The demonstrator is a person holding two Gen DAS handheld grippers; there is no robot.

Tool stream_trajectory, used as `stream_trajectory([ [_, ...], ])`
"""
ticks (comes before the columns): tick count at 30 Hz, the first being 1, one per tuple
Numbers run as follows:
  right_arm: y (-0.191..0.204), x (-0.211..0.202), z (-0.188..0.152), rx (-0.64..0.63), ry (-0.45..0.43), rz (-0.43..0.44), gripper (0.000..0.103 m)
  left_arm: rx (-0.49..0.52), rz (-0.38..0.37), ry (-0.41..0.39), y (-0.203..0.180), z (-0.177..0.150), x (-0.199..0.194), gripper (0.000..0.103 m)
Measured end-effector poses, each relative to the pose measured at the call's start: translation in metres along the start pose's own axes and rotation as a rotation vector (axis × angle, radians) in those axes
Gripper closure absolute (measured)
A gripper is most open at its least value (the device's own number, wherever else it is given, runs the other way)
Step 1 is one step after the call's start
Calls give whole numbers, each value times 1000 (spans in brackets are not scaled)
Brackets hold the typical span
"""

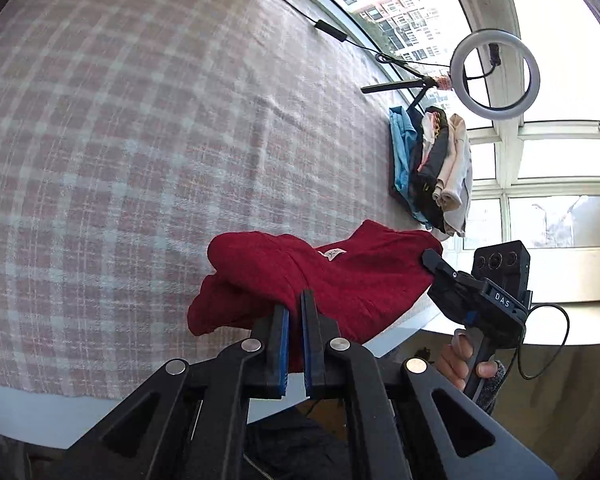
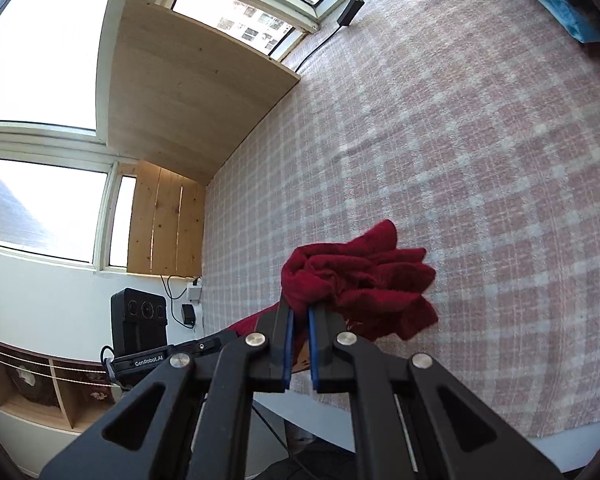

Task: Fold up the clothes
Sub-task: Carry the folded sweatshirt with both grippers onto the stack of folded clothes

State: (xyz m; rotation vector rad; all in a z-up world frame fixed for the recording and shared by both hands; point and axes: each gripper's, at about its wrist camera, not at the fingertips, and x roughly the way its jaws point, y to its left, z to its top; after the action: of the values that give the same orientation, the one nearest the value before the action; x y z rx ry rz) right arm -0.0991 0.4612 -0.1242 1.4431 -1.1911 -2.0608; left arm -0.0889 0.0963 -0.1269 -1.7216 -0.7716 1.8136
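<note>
Left gripper (image 1: 296, 300): I see its jaws pressed together on a fold of the red garment (image 1: 300, 280), near the bed's front edge.
Right gripper (image 2: 300, 308): its jaws pinch a bunched corner of the same garment; in the left wrist view its tips bite the cloth's right end.
Hand (image 1: 460, 360): I see fingers wrapped round the right gripper's handle, off the bed's edge.
Front edge: the bed (image 1: 120, 140) ends just beneath both grippers; a white band runs below the checked cover.
Open room: beyond the garment I have a wide bare stretch of pink-and-white checked cover to the far side.
Garment: dark red knit, crumpled and partly doubled over, hanging between the two grips, its lower folds near the cover.
Label: a small white tag (image 1: 332, 255) shows on the red cloth; I cannot read it.
Writing: "DAS" on the right gripper's body, "GenRobot.AI" on the left one's.
Far right: a pile of clothes (image 1: 432, 168), blue, black and cream, lies well apart from the garment.
Farther: a ring light (image 1: 494, 74) on a stand by the window.
Far left: a wooden board (image 2: 188, 92) borders the bed.
</note>
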Motion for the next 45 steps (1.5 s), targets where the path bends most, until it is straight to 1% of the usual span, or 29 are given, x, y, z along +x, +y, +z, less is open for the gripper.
stream_trajectory([
  [3,3,-41,-4,-2,-94,-24,97,71,-5,31,-34,12,9,99],
  [5,-2,-70,-6,14,-143,-22,97,109,-12,56,-60,17,23,99],
  [7,-10,-99,-4,16,-182,-41,97,158,-13,74,-89,19,39,99],
  [9,-20,-127,3,18,-214,-72,97,196,-19,83,-122,25,56,99],
  [13,-44,-190,32,-8,-260,-131,97,285,-14,53,-203,50,88,99],
  [16,-54,-239,67,-64,-298,-182,97,377,8,7,-273,78,112,99],
  [19,-55,-286,119,-130,-355,-251,97,460,36,-53,-347,114,129,99],
  [23,-43,-347,195,-219,-480,-309,97,629,97,-190,-441,151,137,99],
  [25,-39,-370,222,-255,-545,-330,97,706,124,-238,-472,163,147,99],
  [26,-40,-377,233,-276,-568,-350,97,732,133,-250,-481,169,156,99],
  [27,-46,-381,241,-287,-584,-366,97,743,134,-240,-482,173,170,99],
  [28,-58,-383,249,-278,-588,-372,97,735,131,-211,-477,178,187,99],
  [29,-74,-381,253,-254,-579,-375,97,720,134,-177,-467,180,207,99],
  [30,-95,-375,255,-223,-559,-380,97,715,154,-132,-452,178,229,98],
  [32,-143,-350,253,-161,-491,-418,97,709,202,-35,-419,173,272,97],
  [33,-167,-332,252,-133,-433,-446,96,695,221,19,-402,169,289,97],
  [34,-190,-314,251,-105,-372,-472,94,666,225,67,-386,169,301,97],
  [35,-207,-305,247,-77,-347,-455,94,649,199,84,-376,169,303,95],
  [36,-223,-299,241,-48,-331,-428,93,637,164,92,-368,169,302,90],
  [37,-230,-300,236,-33,-340,-400,90,643,126,87,-364,170,296,89],
  [38,-231,-307,231,-21,-356,-394,86,662,104,73,-361,171,287,88],
  [39,-231,-315,226,-10,-373,-394,77,683,106,48,-361,172,277,86],
  [40,-226,-325,222,-19,-399,-400,75,698,107,25,-362,173,270,86],
  [42,-210,-341,217,-66,-459,-438,75,723,105,-17,-367,176,258,86],
  [43,-200,-345,218,-101,-478,-441,75,735,103,-37,-371,177,254,86],
  [45,-178,-346,223,-176,-493,-443,76,790,135,-82,-381,179,253,86],
])
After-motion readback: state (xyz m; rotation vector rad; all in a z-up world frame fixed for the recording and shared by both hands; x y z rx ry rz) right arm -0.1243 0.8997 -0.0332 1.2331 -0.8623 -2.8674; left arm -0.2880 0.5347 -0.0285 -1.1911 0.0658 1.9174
